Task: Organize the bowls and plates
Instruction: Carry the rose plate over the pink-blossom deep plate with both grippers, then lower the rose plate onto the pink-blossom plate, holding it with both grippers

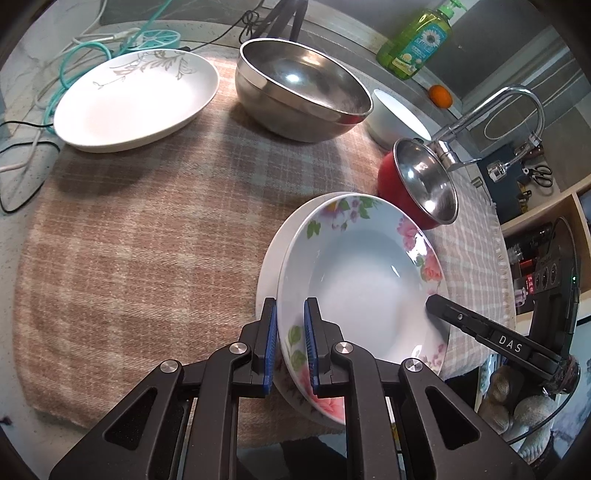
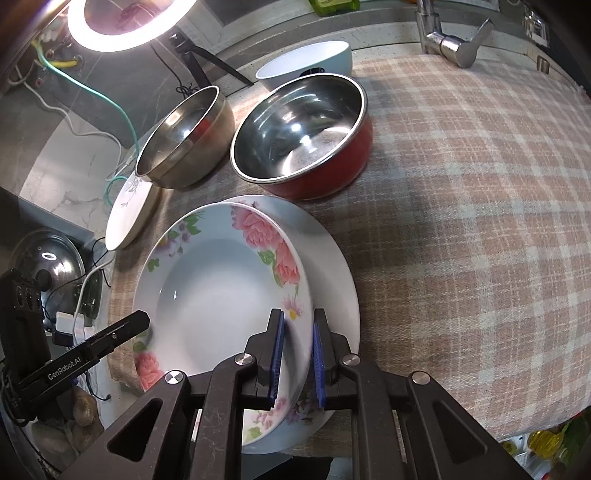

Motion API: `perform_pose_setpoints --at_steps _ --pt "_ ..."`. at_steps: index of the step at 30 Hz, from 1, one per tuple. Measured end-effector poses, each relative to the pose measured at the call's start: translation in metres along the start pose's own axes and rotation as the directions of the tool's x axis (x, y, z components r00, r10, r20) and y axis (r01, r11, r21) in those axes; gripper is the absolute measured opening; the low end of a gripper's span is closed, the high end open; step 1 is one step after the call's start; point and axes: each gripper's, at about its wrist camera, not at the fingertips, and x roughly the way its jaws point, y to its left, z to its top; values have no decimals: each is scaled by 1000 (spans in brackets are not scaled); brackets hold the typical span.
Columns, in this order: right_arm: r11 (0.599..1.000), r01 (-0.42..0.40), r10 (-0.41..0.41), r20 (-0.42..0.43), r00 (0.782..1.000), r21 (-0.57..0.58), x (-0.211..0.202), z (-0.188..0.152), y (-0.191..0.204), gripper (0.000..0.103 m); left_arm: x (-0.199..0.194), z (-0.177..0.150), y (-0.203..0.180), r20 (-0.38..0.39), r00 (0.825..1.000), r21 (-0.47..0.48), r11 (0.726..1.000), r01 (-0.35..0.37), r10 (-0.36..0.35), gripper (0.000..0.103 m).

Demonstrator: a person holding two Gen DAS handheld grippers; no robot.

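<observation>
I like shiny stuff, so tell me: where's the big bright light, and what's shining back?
Right wrist view: a glowing ring light burns white at the top left. Left wrist view: glare spots sit inside the steel bowl and the red bowl. Both views curve the checked cloth toward the edges.

Both wrist cameras look steeply down, close, from opposite sides onto the shared floral plate (image 1: 354,280).
</observation>
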Motion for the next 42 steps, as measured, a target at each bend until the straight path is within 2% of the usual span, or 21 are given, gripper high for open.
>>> perform_pose_setpoints --at_steps 12,42 --pt "1000 14 -14 12 1000 -9 -3 0 -2 13 5 0 -3 -5 1000 21 1000 -12 12 12" --pt "997 57 -56 27 998 -53 0 -1 5 14 10 -2 -19 12 995 102 990 -97 97 13"
